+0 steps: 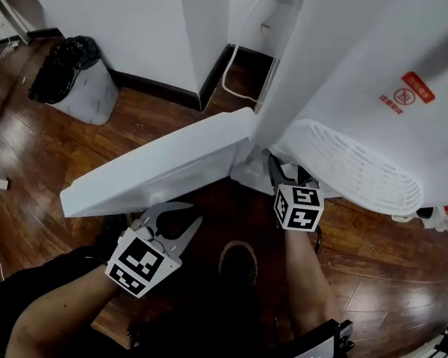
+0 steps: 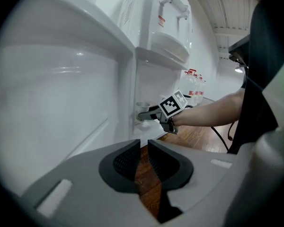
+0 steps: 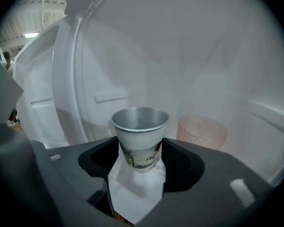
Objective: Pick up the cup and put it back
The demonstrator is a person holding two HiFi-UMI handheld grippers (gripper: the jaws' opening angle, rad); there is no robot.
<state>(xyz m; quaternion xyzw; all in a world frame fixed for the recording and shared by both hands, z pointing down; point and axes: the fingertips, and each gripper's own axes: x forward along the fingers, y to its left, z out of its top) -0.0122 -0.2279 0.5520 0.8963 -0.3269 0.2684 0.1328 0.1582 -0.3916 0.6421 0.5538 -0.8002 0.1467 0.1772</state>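
A paper cup [image 3: 139, 131] with a printed lower band stands upright between the pads of my right gripper [image 3: 139, 157], which is shut on it inside the white cabinet of a water dispenser. The left gripper view shows the same cup [image 2: 142, 107] at the tips of the right gripper [image 2: 141, 115], at the cabinet's opening. From the head view the right gripper [image 1: 280, 171] reaches under the dispenser's front, and the cup is hidden there. My left gripper [image 1: 188, 216] hangs lower left, beside the open cabinet door [image 1: 164, 166]; its jaws [image 2: 142, 157] are nearly together and hold nothing.
A translucent pink cup [image 3: 201, 132] stands in the cabinet just right of the paper cup. The dispenser's white drip tray [image 1: 351, 166] juts out above my right hand. A bagged trash bin [image 1: 75, 80] stands far left on the wooden floor. Bottles [image 2: 194, 84] stand beyond the dispenser.
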